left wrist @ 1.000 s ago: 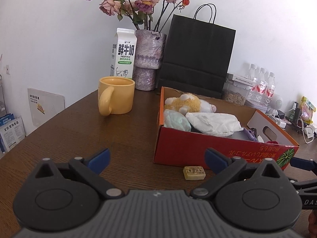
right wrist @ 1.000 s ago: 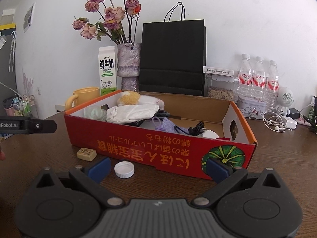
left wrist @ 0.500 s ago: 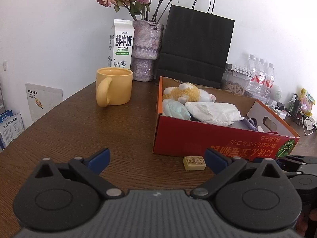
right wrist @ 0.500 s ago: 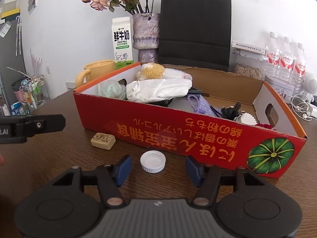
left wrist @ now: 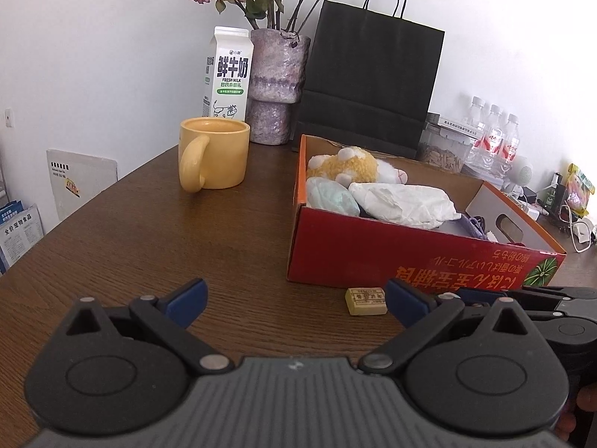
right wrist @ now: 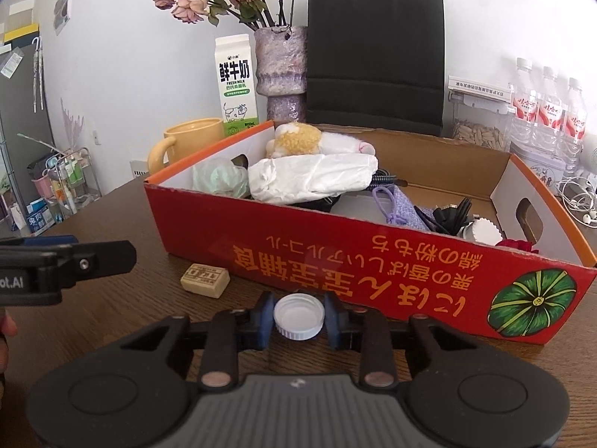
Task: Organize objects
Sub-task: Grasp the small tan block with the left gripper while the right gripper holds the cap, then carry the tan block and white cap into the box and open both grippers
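The white bottle cap point(right wrist: 299, 317) is being pinched between the blue pads point(right wrist: 265, 315) of the right gripper point(right wrist: 298, 319), whose jaws have just been closing on it; it is being held on the wooden table point(right wrist: 119, 310), just near of the red cardboard box point(right wrist: 335, 261). A small tan block point(right wrist: 205, 280) is lying left of the cap; the left gripper point(left wrist: 294, 296) is being held spread wide over bare table, nothing between its fingers, with the yellow mug point(left wrist: 212, 158) far beyond.
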A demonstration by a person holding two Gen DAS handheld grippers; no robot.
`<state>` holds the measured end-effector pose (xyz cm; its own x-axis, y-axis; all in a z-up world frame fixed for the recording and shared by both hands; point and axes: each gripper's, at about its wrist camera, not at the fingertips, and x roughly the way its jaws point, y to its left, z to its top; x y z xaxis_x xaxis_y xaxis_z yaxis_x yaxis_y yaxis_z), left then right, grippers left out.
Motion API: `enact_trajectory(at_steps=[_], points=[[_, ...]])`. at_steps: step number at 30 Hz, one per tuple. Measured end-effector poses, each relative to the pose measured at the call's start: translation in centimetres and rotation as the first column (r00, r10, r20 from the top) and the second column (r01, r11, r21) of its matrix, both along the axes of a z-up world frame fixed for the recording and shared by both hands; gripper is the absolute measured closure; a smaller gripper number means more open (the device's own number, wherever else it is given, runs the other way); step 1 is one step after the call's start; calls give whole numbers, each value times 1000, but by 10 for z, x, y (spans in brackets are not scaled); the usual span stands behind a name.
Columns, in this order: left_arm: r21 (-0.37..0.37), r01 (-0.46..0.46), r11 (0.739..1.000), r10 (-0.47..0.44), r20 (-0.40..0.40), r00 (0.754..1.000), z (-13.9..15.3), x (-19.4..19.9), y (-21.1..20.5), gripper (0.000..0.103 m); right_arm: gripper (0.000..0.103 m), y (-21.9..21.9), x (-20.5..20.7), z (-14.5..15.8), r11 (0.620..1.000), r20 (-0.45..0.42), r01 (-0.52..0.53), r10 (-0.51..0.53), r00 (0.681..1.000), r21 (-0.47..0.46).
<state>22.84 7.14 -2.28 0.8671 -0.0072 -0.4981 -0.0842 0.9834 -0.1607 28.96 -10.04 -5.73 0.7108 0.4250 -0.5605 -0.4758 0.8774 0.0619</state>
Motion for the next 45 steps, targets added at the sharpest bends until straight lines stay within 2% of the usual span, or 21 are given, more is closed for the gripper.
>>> enact_trajectory(at_steps=[8, 13, 19, 22, 23, 24, 25, 27, 29, 32, 34, 39, 42, 43, 44, 45], points=[[-7, -9, 1000, 9, -24, 1000, -5, 5, 0, 0, 75, -12, -10, 7, 1000, 60, 16, -17, 998, 22], [14, 11, 1000, -11, -52, 999, -8, 14, -9, 0, 75, -27, -14, 11, 998, 81, 39, -42, 996, 42], [93, 54, 994, -43, -124, 991, -12, 41, -39, 0, 75, -44, -16, 14, 996, 93, 70, -76, 993, 60], [84, 77, 994, -63, -159, 985, -17, 53, -49, 18, 75, -50, -19, 15, 995, 102, 76, -83, 991, 64], [77, 82, 994, -68, -167, 984, -18, 56, -52, 33, 75, -52, -20, 16, 995, 104, 77, -84, 991, 64], [88, 77, 993, -63, -155, 986, -17, 57, -55, 57, 75, -53, -22, 16, 995, 106, 78, -85, 991, 66], [76, 88, 993, -76, -155, 985, -16, 58, -57, 71, 76, -55, -23, 17, 995, 108, 78, -85, 990, 67], [38, 96, 995, -90, -145, 985, -12, 54, -56, 70, 76, -58, -26, 20, 994, 122, 77, -85, 989, 73], [36, 86, 996, -82, -107, 991, -3, 41, -57, 70, 76, -64, -31, 27, 993, 147, 76, -88, 985, 88], [-9, 107, 994, -107, -8, 994, 24, 23, -55, 70, 75, -75, -33, 43, 988, 204, 89, -113, 973, 122], [12, 106, 994, -106, 62, 992, 44, 22, -60, 70, 75, -77, -23, 55, 989, 234, 101, -125, 964, 111], [31, 76, 997, -80, 141, 987, 77, 57, -68, 70, 75, -73, 16, 75, 988, 265, 133, -151, 952, 84], [39, 35, 999, -40, 124, 991, 82, 84, -70, 67, 75, -69, 38, 76, 986, 235, 156, -167, 957, 66], [39, 25, 999, -29, 116, 993, 81, 91, -69, 63, 71, -68, 44, 75, 985, 220, 164, -173, 960, 61], [44, 10, 999, -15, 107, 994, 80, 96, -68, 40, 65, -67, 48, 74, 984, 203, 168, -176, 963, 55], [52, -5, 999, -1, 109, 994, 79, 97, -67, 19, 43, -67, 51, 72, 983, 187, 174, -180, 966, 52]])
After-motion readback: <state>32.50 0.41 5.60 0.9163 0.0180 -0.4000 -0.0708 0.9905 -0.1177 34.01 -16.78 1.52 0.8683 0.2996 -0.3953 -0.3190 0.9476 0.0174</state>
